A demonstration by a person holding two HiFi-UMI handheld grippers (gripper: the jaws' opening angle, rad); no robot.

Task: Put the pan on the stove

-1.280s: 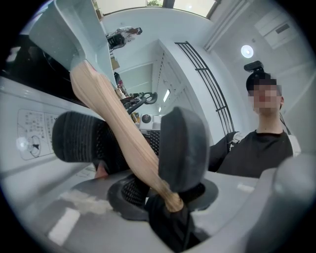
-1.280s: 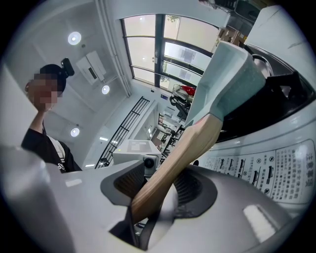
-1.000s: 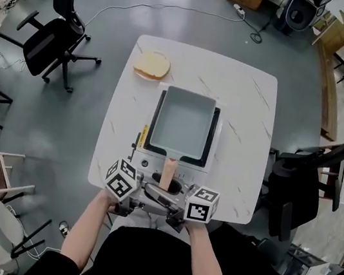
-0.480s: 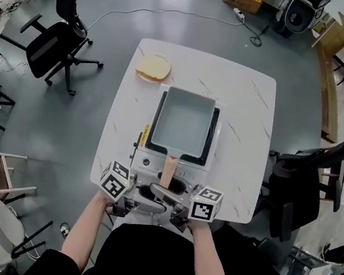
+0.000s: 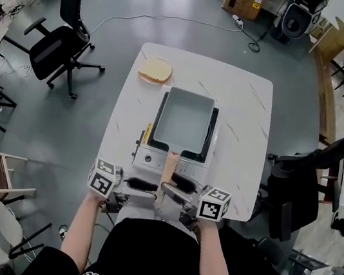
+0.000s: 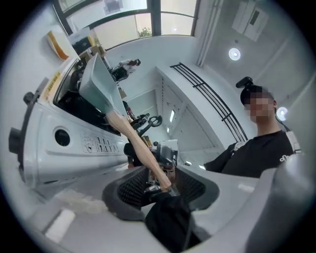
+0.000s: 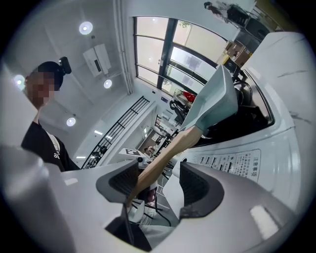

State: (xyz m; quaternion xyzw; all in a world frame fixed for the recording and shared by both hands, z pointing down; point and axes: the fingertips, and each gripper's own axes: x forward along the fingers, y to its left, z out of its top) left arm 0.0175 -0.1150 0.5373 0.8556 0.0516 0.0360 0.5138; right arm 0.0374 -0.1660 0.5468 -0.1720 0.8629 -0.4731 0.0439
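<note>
The pan [image 5: 183, 120] sits flat on the stove [image 5: 155, 159] on the bench [image 5: 248, 113], its wooden handle [image 5: 170, 166] sticking out over the stove's front. The left gripper [image 6: 160, 185] and right gripper [image 7: 158, 185] have their jaws released, with the handle tip loose between them. The placing looks done; only backing away from the stove is left.

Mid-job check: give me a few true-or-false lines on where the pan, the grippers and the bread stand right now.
The pan sits on the stove. True.
The left gripper is clamped on the pan's handle. False: its jaws stand apart, with the handle unpressed between them.
The right gripper is open. True.
The bread lies in the pan. False: it lies on the table, beyond the stove.
</note>
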